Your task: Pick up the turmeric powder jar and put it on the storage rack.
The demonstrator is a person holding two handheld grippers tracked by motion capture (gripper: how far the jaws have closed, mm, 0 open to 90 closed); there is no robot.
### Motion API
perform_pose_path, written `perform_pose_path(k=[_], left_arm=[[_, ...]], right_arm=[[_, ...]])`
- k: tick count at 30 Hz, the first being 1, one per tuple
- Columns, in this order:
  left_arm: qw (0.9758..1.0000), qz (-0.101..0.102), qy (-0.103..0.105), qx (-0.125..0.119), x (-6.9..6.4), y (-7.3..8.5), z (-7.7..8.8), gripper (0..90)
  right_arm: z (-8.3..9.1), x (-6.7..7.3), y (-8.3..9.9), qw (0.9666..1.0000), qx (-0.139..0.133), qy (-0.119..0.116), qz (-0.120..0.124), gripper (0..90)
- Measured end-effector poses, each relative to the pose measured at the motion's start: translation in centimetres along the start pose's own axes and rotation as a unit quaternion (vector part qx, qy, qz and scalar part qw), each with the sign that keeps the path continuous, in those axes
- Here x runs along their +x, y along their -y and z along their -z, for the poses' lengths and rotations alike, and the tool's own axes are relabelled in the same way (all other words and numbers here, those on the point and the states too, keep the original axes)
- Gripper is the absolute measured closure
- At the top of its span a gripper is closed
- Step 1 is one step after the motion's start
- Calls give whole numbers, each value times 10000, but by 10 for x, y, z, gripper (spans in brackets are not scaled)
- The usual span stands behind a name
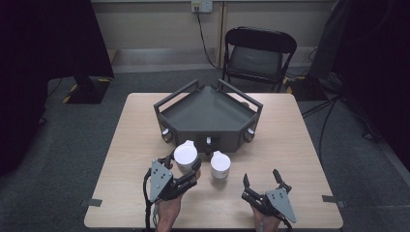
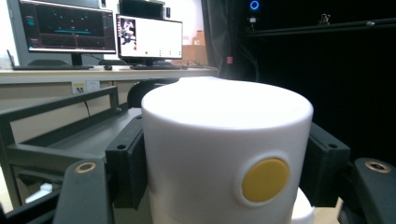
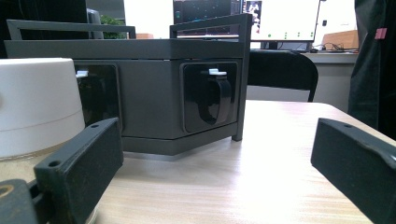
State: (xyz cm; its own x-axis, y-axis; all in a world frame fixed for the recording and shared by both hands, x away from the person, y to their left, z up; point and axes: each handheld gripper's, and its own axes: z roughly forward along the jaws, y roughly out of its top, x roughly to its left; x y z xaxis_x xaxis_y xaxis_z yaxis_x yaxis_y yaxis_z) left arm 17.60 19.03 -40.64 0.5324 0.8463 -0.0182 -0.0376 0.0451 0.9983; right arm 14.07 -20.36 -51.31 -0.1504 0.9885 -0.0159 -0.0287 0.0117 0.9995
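Smooth white cylindrical canister (image 2: 224, 149), round yellow dot, clamped in left hand-held gripper (image 1: 186, 166).

No readable text, labels, brands or numbers. Monitors (image 2: 67, 28) beyond left gripper's jaws: screen content too small to read. White canister (image 2: 226, 154): plain yellow dot, no lettering.

A white cylindrical jar (image 1: 185, 155) with a round yellow spot on its side stood upright, clamped between the pads of the left tool (image 1: 183, 166) and raised off the worktop (image 1: 290, 145). A second white jar (image 1: 220, 165) stood upright on the worktop just beside it, near the grey tray (image 1: 208, 113).
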Motion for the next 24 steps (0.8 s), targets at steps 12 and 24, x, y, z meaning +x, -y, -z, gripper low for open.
perform_pose_path(k=[12,24], left_arm=[[10000,5,-26,-63,6,-20,-19,309],[10000,-31,-85,34,18,-40,-49,309]], right_arm=[[0,0,0,10000,0,12,3,9],[0,0,0,10000,2,2,3,9]])
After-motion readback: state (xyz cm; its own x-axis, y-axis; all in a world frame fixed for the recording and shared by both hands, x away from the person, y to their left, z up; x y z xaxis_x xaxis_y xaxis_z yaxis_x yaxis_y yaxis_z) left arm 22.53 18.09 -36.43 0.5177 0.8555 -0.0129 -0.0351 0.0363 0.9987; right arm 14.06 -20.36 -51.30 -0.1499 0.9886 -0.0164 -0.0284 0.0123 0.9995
